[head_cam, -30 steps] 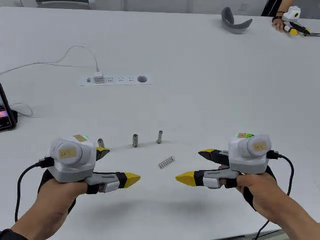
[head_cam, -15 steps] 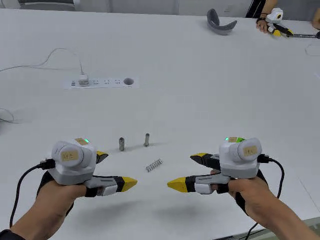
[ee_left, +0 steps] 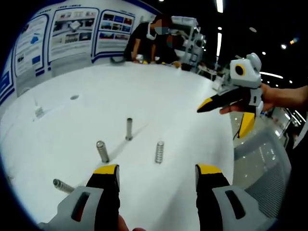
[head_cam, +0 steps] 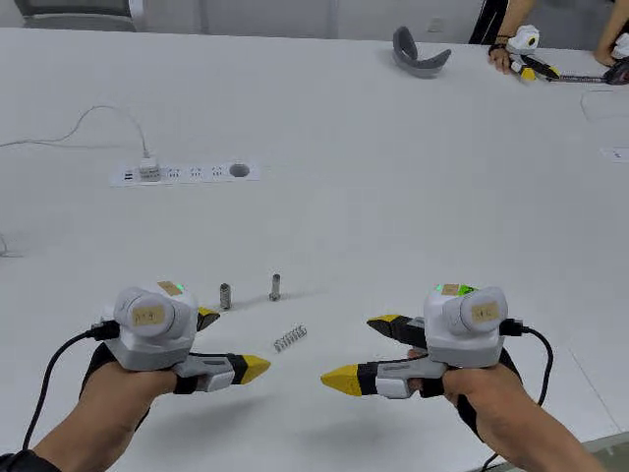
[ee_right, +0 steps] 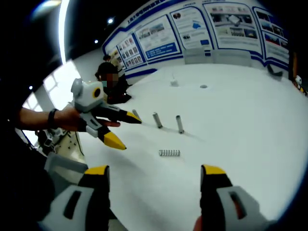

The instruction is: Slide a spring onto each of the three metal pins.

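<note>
A loose spring [head_cam: 289, 338] lies flat on the white table [head_cam: 393, 197] between my two grippers. Behind it stand two short metal pins, one thin [head_cam: 275, 286] and one that looks thicker and ribbed [head_cam: 225, 295]. The left gripper view has three pins in a row [ee_left: 128, 129] [ee_left: 102, 150] [ee_left: 62, 185], with the spring [ee_left: 159, 151] ahead of the jaws. My left gripper [head_cam: 231, 342] is open and holds nothing, just left of the spring. My right gripper [head_cam: 362, 350] is open too, to the spring's right. The spring [ee_right: 169, 153] also lies ahead of the right jaws.
A white power strip [head_cam: 184, 173] with a plug and cable lies further back on the left. A grey curved object [head_cam: 418, 56] rests at the far edge, where another person's hands hold a gripper [head_cam: 521, 44]. The table's front edge runs close by at the lower right.
The head camera has swung, so the whole scene sits further left and lower. Both grippers stay open and low over the table, either side of the spring.
</note>
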Demonstrator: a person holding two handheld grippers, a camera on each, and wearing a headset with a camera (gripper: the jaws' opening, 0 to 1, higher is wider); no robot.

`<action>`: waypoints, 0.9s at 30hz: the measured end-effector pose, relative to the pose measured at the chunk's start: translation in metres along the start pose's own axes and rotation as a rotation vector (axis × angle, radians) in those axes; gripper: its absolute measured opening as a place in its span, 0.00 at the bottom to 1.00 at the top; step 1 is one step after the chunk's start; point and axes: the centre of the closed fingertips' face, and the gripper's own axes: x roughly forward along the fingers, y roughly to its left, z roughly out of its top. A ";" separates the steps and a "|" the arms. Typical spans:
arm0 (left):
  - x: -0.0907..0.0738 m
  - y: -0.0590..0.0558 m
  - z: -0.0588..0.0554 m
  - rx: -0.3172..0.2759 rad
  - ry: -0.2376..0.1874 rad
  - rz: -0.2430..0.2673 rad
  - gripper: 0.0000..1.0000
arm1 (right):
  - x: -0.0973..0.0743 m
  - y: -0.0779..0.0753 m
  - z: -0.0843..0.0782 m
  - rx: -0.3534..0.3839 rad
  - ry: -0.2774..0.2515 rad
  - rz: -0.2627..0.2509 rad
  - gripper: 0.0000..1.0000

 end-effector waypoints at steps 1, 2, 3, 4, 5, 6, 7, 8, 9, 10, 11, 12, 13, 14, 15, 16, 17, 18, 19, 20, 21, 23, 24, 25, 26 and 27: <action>0.003 -0.001 -0.001 0.004 0.006 -0.004 0.65 | -0.001 0.000 0.000 0.001 -0.001 0.000 0.79; 0.005 -0.002 -0.001 0.004 0.009 -0.007 0.65 | -0.001 0.000 0.000 0.001 -0.001 0.000 0.79; 0.007 -0.003 -0.001 0.002 0.010 -0.010 0.64 | -0.002 -0.001 0.000 0.003 -0.001 0.000 0.79; 0.010 -0.003 -0.001 0.001 0.012 -0.013 0.64 | -0.002 -0.001 0.000 0.003 -0.001 -0.001 0.79; 0.012 -0.004 -0.001 0.000 0.013 -0.016 0.64 | -0.002 -0.001 -0.001 0.003 -0.001 -0.001 0.79; 0.015 -0.004 -0.001 -0.002 0.013 -0.019 0.63 | -0.002 -0.001 -0.001 0.004 0.000 0.000 0.79; 0.017 -0.004 -0.001 -0.003 0.014 -0.019 0.62 | -0.002 -0.002 -0.002 0.005 0.000 0.000 0.79; 0.020 -0.004 -0.002 -0.007 0.015 -0.020 0.61 | -0.002 -0.002 -0.003 0.007 0.002 0.000 0.79; 0.022 -0.004 -0.002 -0.009 0.015 -0.021 0.60 | -0.002 -0.002 -0.003 0.008 0.003 0.001 0.79; 0.026 -0.004 -0.002 -0.014 0.015 -0.022 0.59 | -0.002 -0.002 -0.004 0.009 0.004 0.001 0.79; 0.028 -0.005 -0.002 -0.015 0.016 -0.022 0.58 | -0.002 -0.001 -0.004 0.011 0.004 0.002 0.79; 0.030 -0.005 -0.003 -0.014 0.019 -0.020 0.57 | -0.002 -0.001 -0.005 0.012 0.005 0.003 0.79; 0.032 -0.006 -0.003 -0.011 0.020 -0.020 0.55 | -0.002 -0.001 -0.005 0.012 0.005 0.005 0.79; 0.034 -0.006 -0.002 -0.016 0.015 -0.022 0.54 | -0.002 -0.001 -0.005 0.012 0.005 0.006 0.79; 0.036 -0.006 -0.002 -0.032 0.011 -0.026 0.53 | -0.002 -0.001 -0.006 0.012 0.007 0.006 0.79; 0.039 -0.006 -0.001 -0.046 0.005 -0.029 0.51 | -0.002 -0.001 -0.007 0.014 0.010 0.007 0.80; 0.041 -0.006 0.000 -0.047 0.000 -0.027 0.50 | -0.002 -0.001 -0.007 0.014 0.011 0.008 0.80; 0.045 -0.005 -0.001 -0.046 -0.001 -0.024 0.48 | -0.001 -0.001 -0.007 0.014 0.011 0.009 0.80; 0.047 -0.005 -0.001 -0.046 0.000 -0.023 0.46 | -0.001 -0.001 -0.008 0.015 0.010 0.009 0.80; 0.051 -0.006 -0.001 -0.050 0.002 -0.023 0.45 | -0.001 0.000 -0.008 0.016 0.011 0.011 0.80; 0.053 -0.006 -0.002 -0.052 0.006 -0.022 0.45 | 0.000 0.000 -0.008 0.016 0.011 0.013 0.80; 0.058 -0.007 -0.005 -0.050 0.017 -0.019 0.42 | 0.000 0.001 -0.009 0.015 0.013 0.016 0.80; 0.060 -0.006 -0.006 -0.053 0.019 -0.019 0.41 | 0.000 0.001 -0.009 0.015 0.013 0.017 0.80; 0.062 -0.006 -0.007 -0.058 0.022 -0.019 0.40 | 0.000 0.001 -0.009 0.016 0.014 0.018 0.80; 0.065 -0.006 -0.009 -0.059 0.025 -0.018 0.39 | 0.000 0.001 -0.010 0.018 0.013 0.019 0.80; 0.066 -0.006 -0.010 -0.058 0.027 -0.017 0.38 | 0.000 0.000 -0.010 0.019 0.013 0.020 0.80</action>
